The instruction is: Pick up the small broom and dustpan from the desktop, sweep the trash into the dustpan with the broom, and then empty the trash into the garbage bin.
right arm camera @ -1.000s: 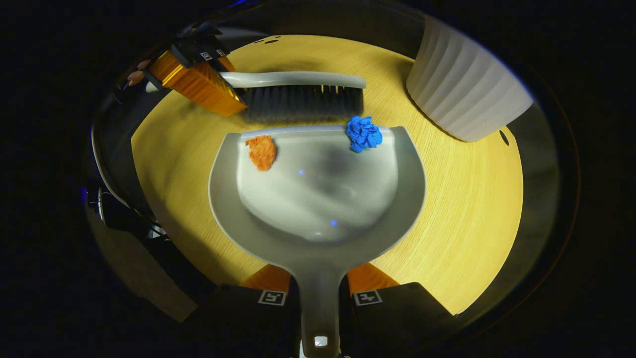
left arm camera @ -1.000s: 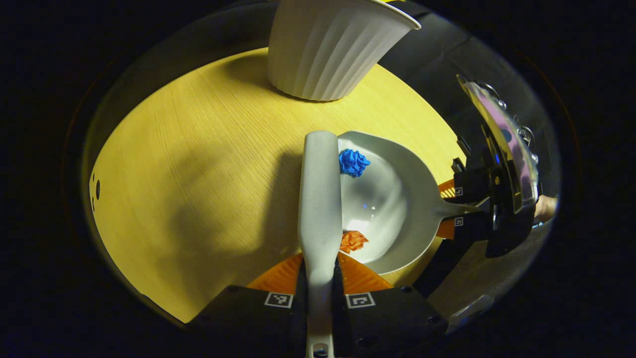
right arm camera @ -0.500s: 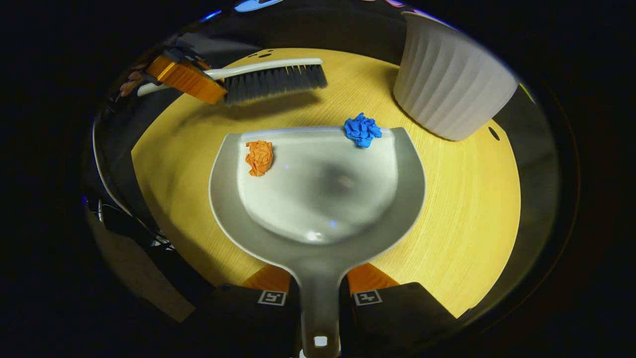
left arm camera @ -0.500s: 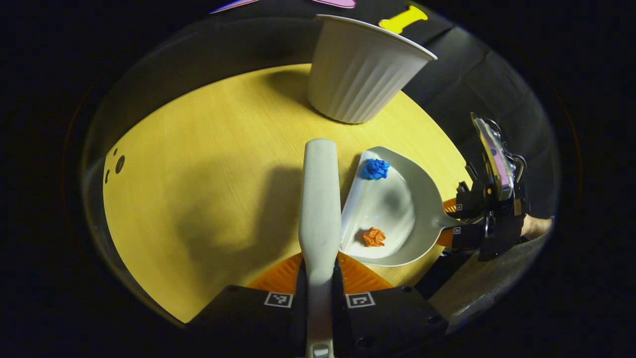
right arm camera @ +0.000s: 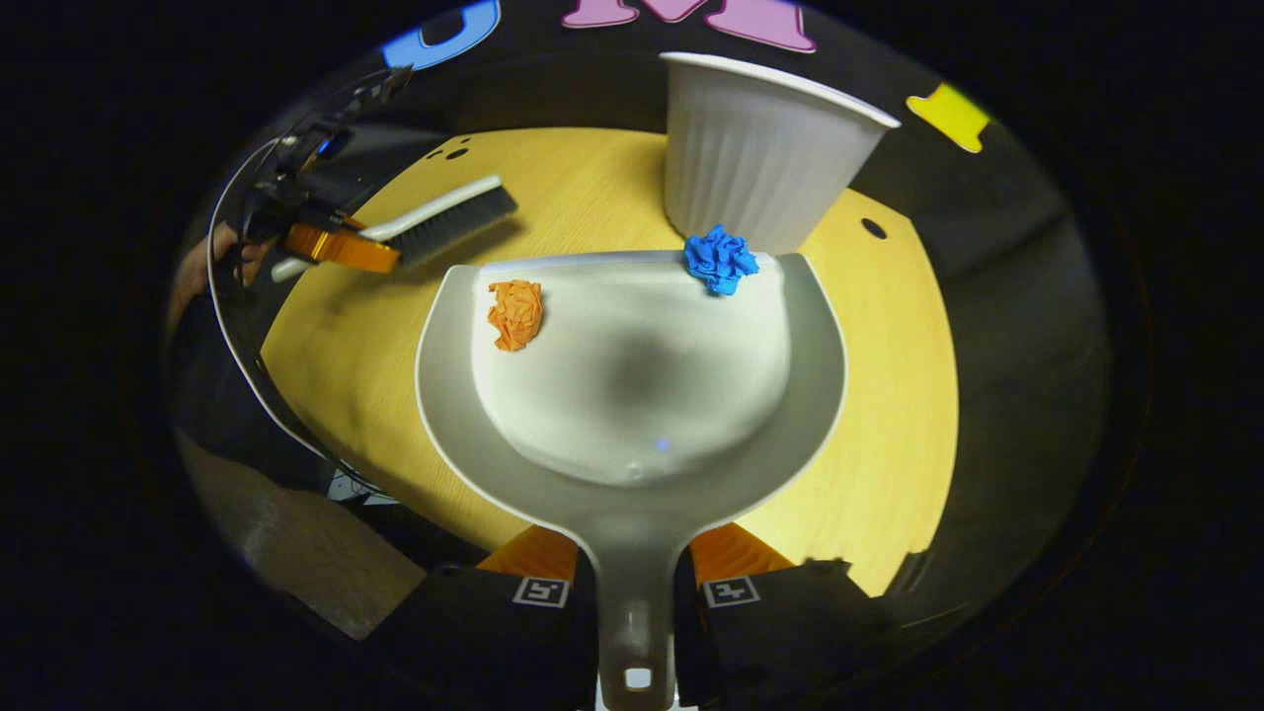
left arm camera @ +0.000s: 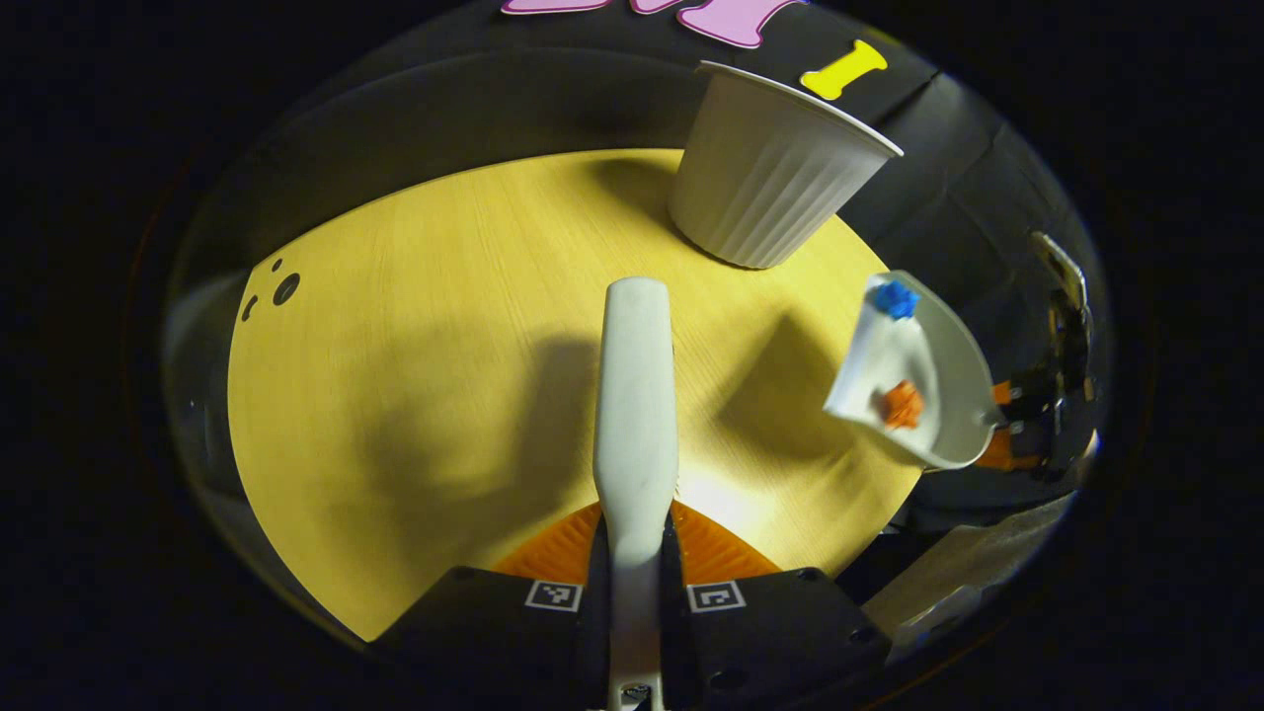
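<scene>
Smooth pale plastic handle of the broom (left arm camera: 633, 395) sits pinched between both fingers of the left gripper (left arm camera: 633, 578), running straight ahead over the desktop (left arm camera: 415, 395). From that gripper's own view the bristles are hidden under the broom's back; in the right gripper view they show as a dark, dense strip. Right gripper (right arm camera: 633, 573) is clamped on the grey handle of the dustpan (right arm camera: 632, 395), a shallow, glossy, rounded scoop with a straight front lip. In the left gripper view the pan hangs above the desktop's right edge, casting a shadow on the wood. Inside it, a crumpled orange paper ball (right arm camera: 515, 313) lies near the lip on one side and a crumpled blue paper ball (right arm camera: 720, 260) on the lip at the other. Beyond the lip stands the garbage bin (right arm camera: 760, 158), white, ribbed, tapering downward; its inside is hidden. Desktop is yellow wood grain with small dark holes near its far edge. Handle ends are cut off at the lower edge of each view.
</scene>
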`<state>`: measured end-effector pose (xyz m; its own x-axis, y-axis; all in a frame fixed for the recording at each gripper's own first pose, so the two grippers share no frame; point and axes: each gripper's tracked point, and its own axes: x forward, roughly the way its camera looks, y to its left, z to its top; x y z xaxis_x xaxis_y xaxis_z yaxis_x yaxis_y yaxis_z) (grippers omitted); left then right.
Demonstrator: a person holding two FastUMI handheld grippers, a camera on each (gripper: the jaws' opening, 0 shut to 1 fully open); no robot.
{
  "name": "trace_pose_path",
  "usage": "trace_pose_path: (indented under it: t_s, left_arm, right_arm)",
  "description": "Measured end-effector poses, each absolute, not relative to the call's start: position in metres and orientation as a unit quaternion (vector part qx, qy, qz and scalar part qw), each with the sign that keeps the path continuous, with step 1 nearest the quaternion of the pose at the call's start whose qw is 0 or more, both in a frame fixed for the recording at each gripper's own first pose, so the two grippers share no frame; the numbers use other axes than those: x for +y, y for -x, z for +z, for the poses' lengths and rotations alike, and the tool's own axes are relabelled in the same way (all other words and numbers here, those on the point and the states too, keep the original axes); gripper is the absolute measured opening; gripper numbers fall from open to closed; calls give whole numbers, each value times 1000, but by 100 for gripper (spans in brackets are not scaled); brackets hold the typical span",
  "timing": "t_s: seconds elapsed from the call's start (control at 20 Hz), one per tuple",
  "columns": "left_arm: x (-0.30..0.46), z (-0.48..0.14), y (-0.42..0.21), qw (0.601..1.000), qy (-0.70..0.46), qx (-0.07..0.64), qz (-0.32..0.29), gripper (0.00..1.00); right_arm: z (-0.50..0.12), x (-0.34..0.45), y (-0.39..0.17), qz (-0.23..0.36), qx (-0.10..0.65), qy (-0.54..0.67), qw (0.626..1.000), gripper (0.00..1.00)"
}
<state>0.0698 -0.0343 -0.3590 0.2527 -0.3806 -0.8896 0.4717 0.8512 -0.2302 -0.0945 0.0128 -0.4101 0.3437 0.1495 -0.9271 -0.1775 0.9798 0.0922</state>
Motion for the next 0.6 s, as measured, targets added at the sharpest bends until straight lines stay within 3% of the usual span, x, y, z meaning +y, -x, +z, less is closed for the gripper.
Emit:
trace_pose_path:
  t_s: [0.6]
  left_arm:
    - [-14,-400,-43,771,-79,557,-297,24]
  right_arm:
    - [-253,-44,29,33,560,-22,827,37]
